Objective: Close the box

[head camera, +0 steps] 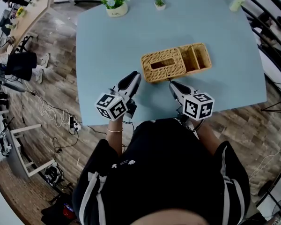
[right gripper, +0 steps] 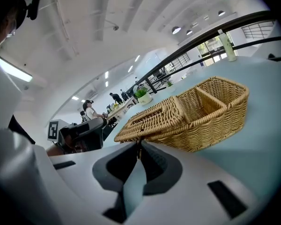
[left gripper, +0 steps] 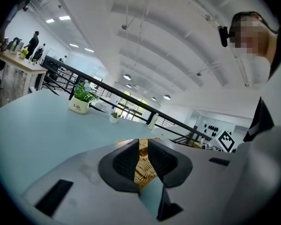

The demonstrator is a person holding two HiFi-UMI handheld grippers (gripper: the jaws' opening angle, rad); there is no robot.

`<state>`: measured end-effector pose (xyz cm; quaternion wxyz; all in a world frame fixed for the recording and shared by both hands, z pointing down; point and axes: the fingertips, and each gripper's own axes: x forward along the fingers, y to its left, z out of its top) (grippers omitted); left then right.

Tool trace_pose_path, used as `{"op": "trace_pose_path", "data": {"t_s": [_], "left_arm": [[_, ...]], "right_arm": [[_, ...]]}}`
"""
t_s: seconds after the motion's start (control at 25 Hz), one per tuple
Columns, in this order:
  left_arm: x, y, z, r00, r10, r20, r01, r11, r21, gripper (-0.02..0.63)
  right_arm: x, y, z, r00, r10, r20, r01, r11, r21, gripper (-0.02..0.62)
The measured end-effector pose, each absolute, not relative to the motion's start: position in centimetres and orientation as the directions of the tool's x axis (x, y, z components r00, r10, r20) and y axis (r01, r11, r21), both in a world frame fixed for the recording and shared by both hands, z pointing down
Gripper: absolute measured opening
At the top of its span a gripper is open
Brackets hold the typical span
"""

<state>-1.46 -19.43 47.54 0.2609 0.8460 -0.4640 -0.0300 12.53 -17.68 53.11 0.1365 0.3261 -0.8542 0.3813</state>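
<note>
Black top (head camera: 173, 168), white-striped sleeves (head camera: 90, 191), grey left gripper (head camera: 136, 75), marker cube (head camera: 111, 106)

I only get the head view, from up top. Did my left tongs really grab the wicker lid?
Observer: Yes. In the left gripper view the left tongs pinch the wicker edge of the lid.
Operator: What about the right tongs?
Observer: Its own view shows the right tongs squeezed nearly together on the lid's near corner.
Operator: What does the plant pot say?
Observer: In the left gripper view the plant pot reads "Life".
</note>
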Motion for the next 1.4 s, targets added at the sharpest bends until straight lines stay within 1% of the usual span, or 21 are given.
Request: {"op": "trace_pose_path", "data": {"t_s": [0.16,0.48,0.56,0.64,0.88,0.96,1.08,1.2,1.24,1.4], "left_arm": [[-1.7,-19.7,46.9,0.551,-0.814,0.184,-0.787,-0.433,0.44,0.041],[-0.9,-19.9,46.1,0.565,-0.803,0.191,-0.791,-0.461,0.403,0.04],[-0.8,-19.9,45.9,0.567,-0.8,0.195,-0.793,-0.467,0.391,0.04],[-0.8,-19.9,45.8,0.567,-0.8,0.197,-0.795,-0.469,0.384,0.04],[0.4,-20.4,45.3,0.582,-0.79,0.195,-0.792,-0.496,0.357,0.04],[0.7,-20.5,44.8,0.585,-0.789,0.188,-0.791,-0.504,0.346,0.04],[1.4,-20.4,44.1,0.595,-0.782,0.185,-0.788,-0.523,0.326,0.04],[1.9,-20.1,43.6,0.606,-0.774,0.182,-0.783,-0.542,0.304,0.04],[2.0,-19.9,43.4,0.606,-0.775,0.179,-0.785,-0.545,0.296,0.04],[2.0,-19.5,42.8,0.597,-0.786,0.163,-0.791,-0.543,0.282,0.04]], "right_arm": [[12.5,-17.6,53.7,-0.743,-0.46,0.486,-0.669,0.497,-0.553,0.026],[12.6,-17.8,54.0,-0.742,-0.47,0.477,-0.67,0.501,-0.548,0.039],[12.7,-17.6,54.0,-0.739,-0.47,0.483,-0.673,0.503,-0.542,0.066],[13.1,-17.6,53.9,-0.732,-0.476,0.488,-0.681,0.498,-0.537,0.111],[15.7,-19.0,52.0,-0.686,-0.557,0.468,-0.726,0.472,-0.501,0.12],[16.3,-19.6,50.4,-0.674,-0.593,0.44,-0.735,0.484,-0.474,0.112],[16.8,-20.6,47.5,-0.654,-0.646,0.395,-0.756,0.536,-0.375,0.079],[17.1,-21.1,44.7,-0.642,-0.694,0.327,-0.767,0.566,-0.302,0.03],[17.2,-21.2,44.0,-0.642,-0.704,0.303,-0.766,0.57,-0.296,0.002],[17.3,-21.5,42.4,-0.635,-0.726,0.265,-0.772,0.581,-0.258,0.0]]}}
